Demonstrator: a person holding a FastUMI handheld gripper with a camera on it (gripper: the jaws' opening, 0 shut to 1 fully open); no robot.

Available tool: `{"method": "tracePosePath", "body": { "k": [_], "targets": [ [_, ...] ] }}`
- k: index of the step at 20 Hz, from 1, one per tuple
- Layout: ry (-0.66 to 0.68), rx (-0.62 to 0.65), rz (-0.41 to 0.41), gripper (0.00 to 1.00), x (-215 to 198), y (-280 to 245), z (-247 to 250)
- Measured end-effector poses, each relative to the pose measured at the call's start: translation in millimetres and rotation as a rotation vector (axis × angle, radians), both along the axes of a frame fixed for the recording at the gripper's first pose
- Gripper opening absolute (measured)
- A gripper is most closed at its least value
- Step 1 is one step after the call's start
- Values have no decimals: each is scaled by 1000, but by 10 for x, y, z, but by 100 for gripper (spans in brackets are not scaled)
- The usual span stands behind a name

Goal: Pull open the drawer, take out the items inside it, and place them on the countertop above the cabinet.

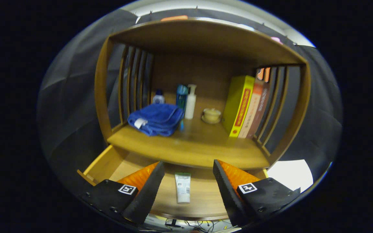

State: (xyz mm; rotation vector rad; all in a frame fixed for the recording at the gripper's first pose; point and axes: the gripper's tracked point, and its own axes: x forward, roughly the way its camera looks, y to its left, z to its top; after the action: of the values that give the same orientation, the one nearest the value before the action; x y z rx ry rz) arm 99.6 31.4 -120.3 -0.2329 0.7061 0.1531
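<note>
Wooden cabinet (pixel 202 42) fills centre frame, open shelf with slatted sides left (pixel 134 81) and right (pixel 275 103) and a solid wood back panel (pixel 199 71). Black cloth wall (pixel 73 84) hangs behind it, creased, on both sides. Pale ceiling strip (pixel 238 9) across the top. White patch of floor (pixel 291 173) at lower right. Cables (pixel 189 223) at bottom centre. Dim, warm light.

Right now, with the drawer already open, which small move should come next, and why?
Probably lower the gripper straight down onto the white tube. The drawer is pulled out, the tube lies flat on its floor between the open jaws, and nothing is held yet. The countertop above has bare wood in front of the blue towel for placing it afterwards.
</note>
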Motion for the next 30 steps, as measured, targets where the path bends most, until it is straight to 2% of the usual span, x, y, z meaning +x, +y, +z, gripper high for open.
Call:
{"method": "tracePosePath", "body": {
  "k": [6, 9, 11, 19, 24, 30],
  "targets": [
    [429, -45, -46, 98, -145, -168, -1022],
    [561, -27, -74, 97, -255, -204, -1297],
    [612, -38, -82, 89, -289, -232, -1366],
    [706, -3, -118, 55, -335, -273, -1363],
    [646, 80, -122, 45, -276, -221, -1172],
    [635, 97, -53, 45, -343, -234, -683]
  ]
}}
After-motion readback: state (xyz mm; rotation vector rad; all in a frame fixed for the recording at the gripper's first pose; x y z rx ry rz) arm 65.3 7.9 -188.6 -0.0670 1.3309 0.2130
